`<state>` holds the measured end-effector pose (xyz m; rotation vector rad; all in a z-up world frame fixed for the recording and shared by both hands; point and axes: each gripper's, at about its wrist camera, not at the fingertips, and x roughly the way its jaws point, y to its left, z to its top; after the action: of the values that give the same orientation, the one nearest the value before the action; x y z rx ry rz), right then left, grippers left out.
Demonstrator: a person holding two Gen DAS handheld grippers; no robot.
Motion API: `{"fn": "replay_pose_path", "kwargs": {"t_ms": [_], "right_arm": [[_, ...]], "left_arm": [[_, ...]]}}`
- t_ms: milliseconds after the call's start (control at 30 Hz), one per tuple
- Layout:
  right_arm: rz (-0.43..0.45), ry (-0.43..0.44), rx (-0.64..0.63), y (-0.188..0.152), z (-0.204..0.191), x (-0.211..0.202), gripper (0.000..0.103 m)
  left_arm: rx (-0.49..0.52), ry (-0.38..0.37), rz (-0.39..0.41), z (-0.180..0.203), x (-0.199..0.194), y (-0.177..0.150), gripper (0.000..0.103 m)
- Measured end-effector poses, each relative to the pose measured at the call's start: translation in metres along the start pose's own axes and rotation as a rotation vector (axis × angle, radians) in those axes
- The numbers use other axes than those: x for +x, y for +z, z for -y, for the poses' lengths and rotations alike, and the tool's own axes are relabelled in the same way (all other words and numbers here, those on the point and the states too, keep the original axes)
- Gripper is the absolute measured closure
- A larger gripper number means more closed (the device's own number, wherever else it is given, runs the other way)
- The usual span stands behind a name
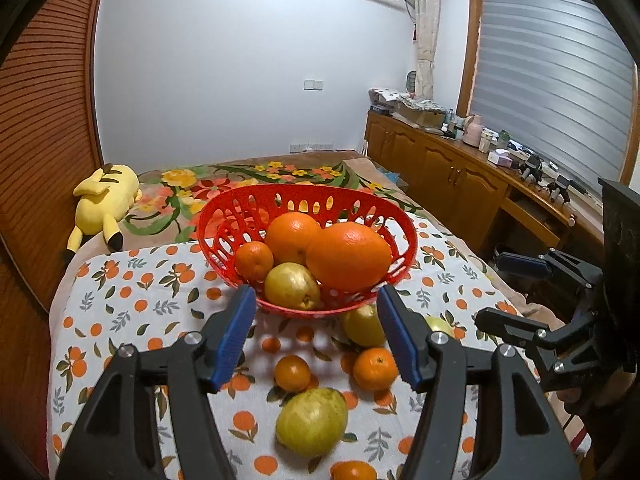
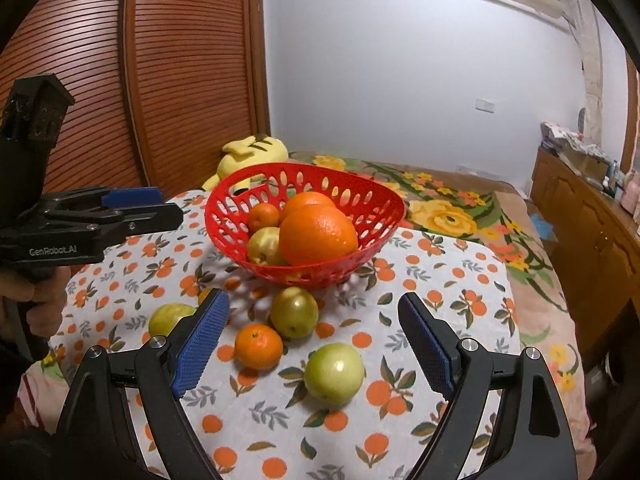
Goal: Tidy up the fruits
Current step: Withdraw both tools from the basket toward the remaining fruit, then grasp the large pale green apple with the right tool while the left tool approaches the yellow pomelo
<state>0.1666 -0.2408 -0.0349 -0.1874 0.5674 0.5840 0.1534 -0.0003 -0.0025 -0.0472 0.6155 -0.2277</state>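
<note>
Both hand-held grippers are empty: the left hand-held gripper (image 1: 316, 334) has its jaws partly spread, the right hand-held gripper (image 2: 314, 340) wider. At twelve o'clock from each stands the red basket (image 2: 376, 216), holding two oranges, a mandarin and a pear. Loose fruit lies on the patterned cloth (image 2: 460, 276) below, including a green apple (image 2: 334, 374) and a mandarin (image 2: 258, 346).

Red basket (image 1: 240, 216) of fruit beyond parted, empty left gripper (image 1: 316, 336) fingers (image 1: 234, 336).
</note>
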Motion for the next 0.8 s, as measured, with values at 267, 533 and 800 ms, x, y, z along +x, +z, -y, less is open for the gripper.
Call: {"fn": "replay_pose_path", "kwargs": {"t_ms": [267, 533, 800], "right_arm": [[0.001, -0.006, 0.017, -0.010, 0.002, -0.008, 0.015], [-0.022, -0.010, 0.042, -0.025, 0.005, -0.002, 0.015], [-0.067, 0.001, 0.069, -0.042, 0.010, 0.017, 0.015]], "left_arm": [[0.013, 0.016, -0.014, 0.008, -0.008, -0.015, 0.037], [0.010, 0.003, -0.045, 0.009, -0.007, -0.036, 0.036], [0.002, -0.004, -0.083, 0.008, -0.002, -0.056, 0.035]]}}
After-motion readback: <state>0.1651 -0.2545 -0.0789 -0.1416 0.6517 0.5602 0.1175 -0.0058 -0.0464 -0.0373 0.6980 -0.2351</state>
